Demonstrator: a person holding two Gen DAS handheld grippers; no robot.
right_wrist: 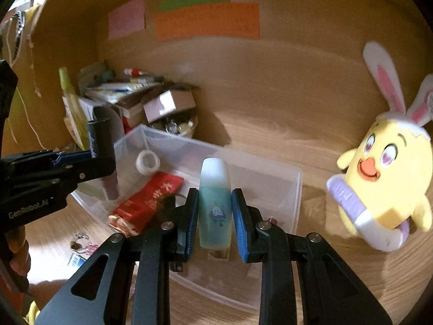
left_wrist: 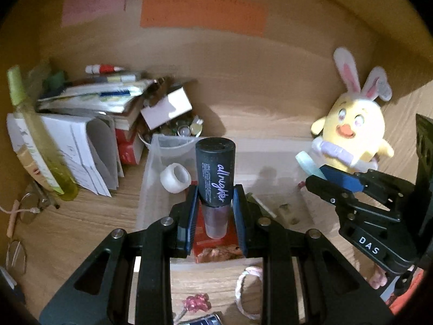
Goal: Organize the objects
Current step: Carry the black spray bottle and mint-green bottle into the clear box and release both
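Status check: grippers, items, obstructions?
Left gripper shut on black spray bottle. Right gripper shut on teal bottle. Both above clear bin; nothing blocking.

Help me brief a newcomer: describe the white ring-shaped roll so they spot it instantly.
Find the clear plastic bin on the wooden desk. The white roll lies inside at its far left end, beyond the red packet. It is the only white, hollow ring in there.

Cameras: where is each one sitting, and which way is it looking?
Left wrist: sits on the left gripper, looks along the fingers down at the black bottle it grips over the clear bin; right gripper shows.
Right wrist: sits on the right gripper, looks at its pale green bottle; left gripper shows.
Shared: bin, chick plush, orange paper.
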